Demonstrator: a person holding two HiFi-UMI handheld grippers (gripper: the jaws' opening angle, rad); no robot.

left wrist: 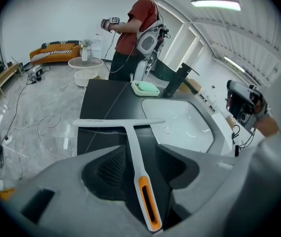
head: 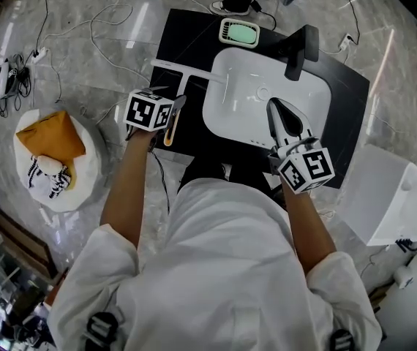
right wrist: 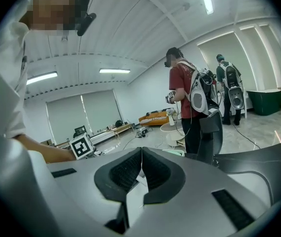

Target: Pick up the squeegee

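Left gripper (left wrist: 139, 154) is released, its jaws wide apart on either side of the squeegee (left wrist: 130, 132), whose orange-ended handle neither pad presses. It lies on the black counter (head: 172, 35), left of the white sink (head: 216, 112). Right gripper (right wrist: 140, 167) is clenched on nothing, over the sink's near edge.

Gripper pose and jaw state
Left gripper (left wrist: 138, 166) pitched steeply downward, jaws spread wide, pads pressing on nothing; right gripper (right wrist: 141, 171) held near level, jaws closed together.

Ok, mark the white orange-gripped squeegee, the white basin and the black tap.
White orange-gripped squeegee (left wrist: 135, 149): left gripper view, white shaft.
White basin (head: 238, 97): head view, bowl's bare floor.
Black tap (head: 301, 50): head view, spout.
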